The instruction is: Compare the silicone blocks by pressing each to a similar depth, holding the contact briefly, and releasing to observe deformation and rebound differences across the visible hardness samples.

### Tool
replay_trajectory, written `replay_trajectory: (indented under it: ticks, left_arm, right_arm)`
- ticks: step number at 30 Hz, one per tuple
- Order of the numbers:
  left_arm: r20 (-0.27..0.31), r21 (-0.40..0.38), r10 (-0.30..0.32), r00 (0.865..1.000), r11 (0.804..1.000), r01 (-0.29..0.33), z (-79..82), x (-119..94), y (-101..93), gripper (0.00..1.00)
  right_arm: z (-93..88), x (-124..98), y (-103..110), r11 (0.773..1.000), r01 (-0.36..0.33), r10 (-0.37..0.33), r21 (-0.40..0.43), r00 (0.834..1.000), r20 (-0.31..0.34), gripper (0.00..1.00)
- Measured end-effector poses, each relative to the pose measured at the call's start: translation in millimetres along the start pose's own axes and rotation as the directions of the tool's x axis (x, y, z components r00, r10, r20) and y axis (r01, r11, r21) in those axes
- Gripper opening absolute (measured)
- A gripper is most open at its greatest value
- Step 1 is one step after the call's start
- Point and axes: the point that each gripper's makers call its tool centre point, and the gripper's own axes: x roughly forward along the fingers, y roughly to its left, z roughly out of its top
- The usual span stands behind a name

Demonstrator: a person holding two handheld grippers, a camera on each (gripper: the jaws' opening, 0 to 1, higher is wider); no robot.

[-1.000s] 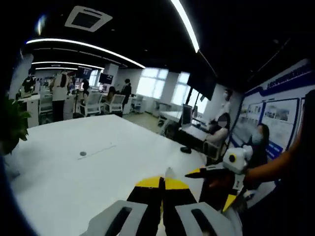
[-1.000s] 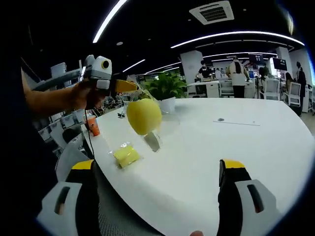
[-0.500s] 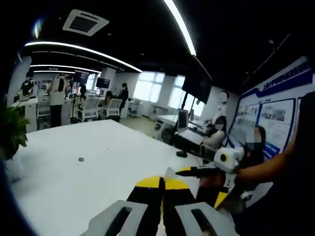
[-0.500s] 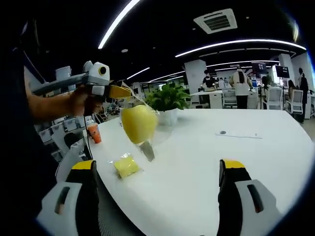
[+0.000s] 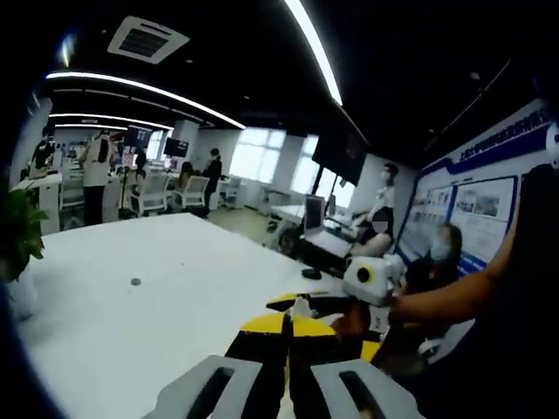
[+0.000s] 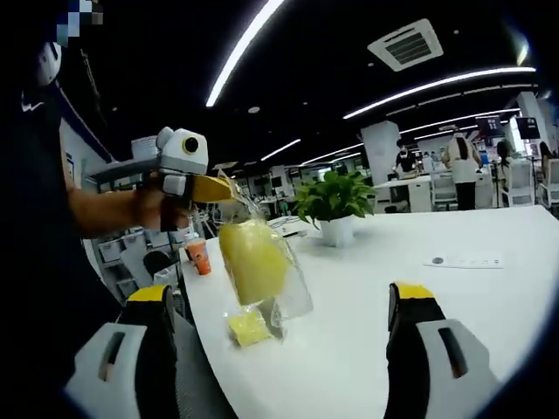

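Observation:
In the right gripper view, my left gripper (image 6: 218, 188) comes in from the left, shut on the top of a clear plastic bag (image 6: 284, 292). A large yellow silicone block (image 6: 253, 257) hangs in the bag above the white table (image 6: 472, 340). A smaller yellow block (image 6: 249, 327) in clear wrap lies on the table just below it. My right gripper (image 6: 281, 297) stands open, its jaws wide apart on either side of the hanging bag and nearer the camera. In the left gripper view, my left gripper (image 5: 288, 325) is shut with a tip of clear plastic above it; the right gripper (image 5: 327, 325) is close on the right.
A potted plant (image 6: 336, 205) in a white pot stands behind the bag, and an orange cup (image 6: 199, 256) sits near the table's left edge. A small dark disc (image 5: 135, 282) lies on the table (image 5: 131, 340). Several people, desks and chairs fill the office behind.
The bag with the large yellow block now hangs lower and longer, right over the small block. In the left gripper view the right gripper has come closer, towards the left.

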Motion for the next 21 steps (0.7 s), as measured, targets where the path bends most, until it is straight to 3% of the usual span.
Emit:
replay_trajectory:
  ticks: [5,9,17,21]
  left_arm:
    - [0.008,-0.006,-0.008,1.000,1.000,0.008,2.2,-4.0,-3.8,0.00]
    - [0.031,-0.055,-0.011,0.999,0.998,0.013,9.8,-6.8,-7.5,0.00]
    - [0.047,-0.059,-0.023,0.999,0.998,0.026,16.0,-8.3,-13.2,0.00]
    - [0.050,-0.055,-0.027,0.998,0.998,0.030,18.8,-8.7,-14.7,0.00]
  right_arm:
    - [-1.3,12.8,8.5,0.995,-0.101,0.102,0.014,0.995,-0.015,0.81]
    - [2.8,20.4,13.5,0.991,-0.133,0.133,-0.009,0.991,-0.003,0.71]
    - [13.9,27.6,19.2,0.988,-0.151,0.151,0.000,0.986,0.064,0.54]
    - [23.8,25.9,21.4,0.984,-0.177,0.175,0.011,0.980,0.090,0.36]
